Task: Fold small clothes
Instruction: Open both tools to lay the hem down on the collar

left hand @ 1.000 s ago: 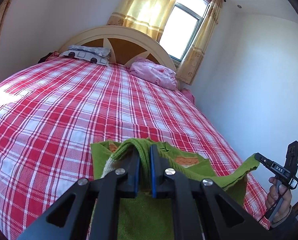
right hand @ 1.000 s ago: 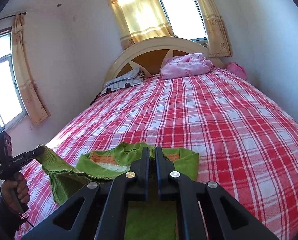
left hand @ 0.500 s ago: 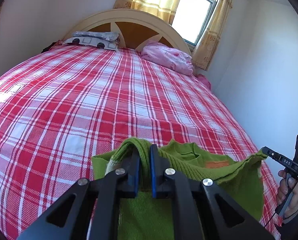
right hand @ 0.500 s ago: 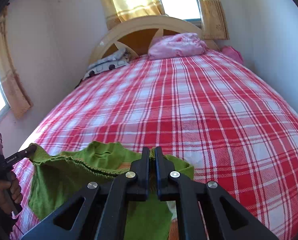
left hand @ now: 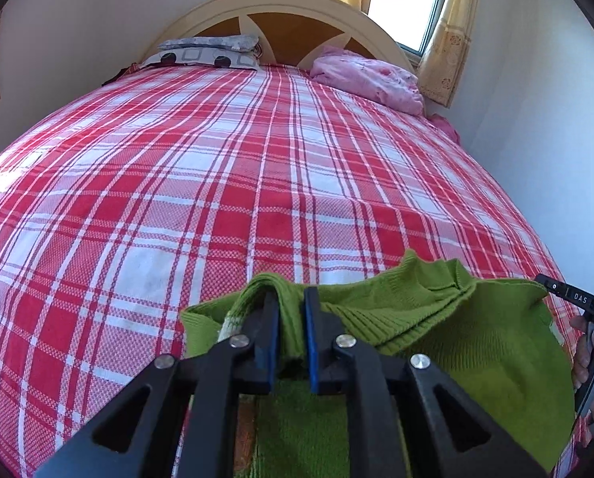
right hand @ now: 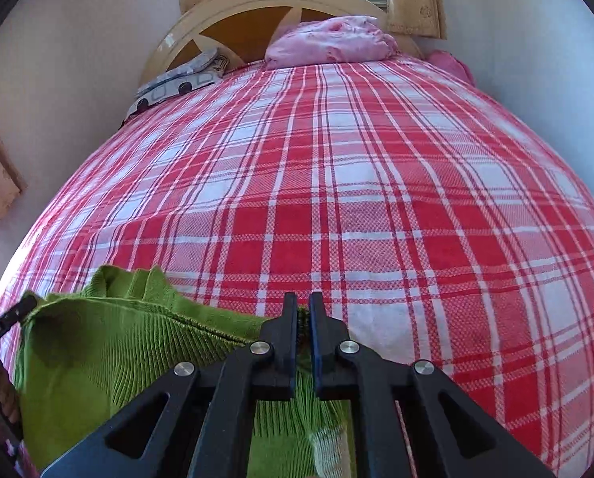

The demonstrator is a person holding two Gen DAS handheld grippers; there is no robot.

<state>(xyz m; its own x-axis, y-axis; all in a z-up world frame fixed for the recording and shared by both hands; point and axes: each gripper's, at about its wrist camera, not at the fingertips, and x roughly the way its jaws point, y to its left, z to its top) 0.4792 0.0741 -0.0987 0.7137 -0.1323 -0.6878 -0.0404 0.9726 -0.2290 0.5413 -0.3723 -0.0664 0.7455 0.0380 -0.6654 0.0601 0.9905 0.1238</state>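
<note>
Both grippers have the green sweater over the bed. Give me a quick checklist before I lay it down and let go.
1. Right gripper gripping the green sweater: ok, knit edge pinched between nearly shut jaws.
2. Left gripper gripping: not ok for holding on; its jaws have just been opening, a fold of sweater sits between them with a gap showing.
3. Top edge stretched between grippers: ok, though it sags slightly mid-span.
4. Landing spot on the plaid bedspread: ok, nothing lying on it ahead of the sweater.
5. Pillows out of the way: ok, up by the headboard.
6. Lower part of sweater lying flat: cannot tell, hidden under the grippers.
</note>
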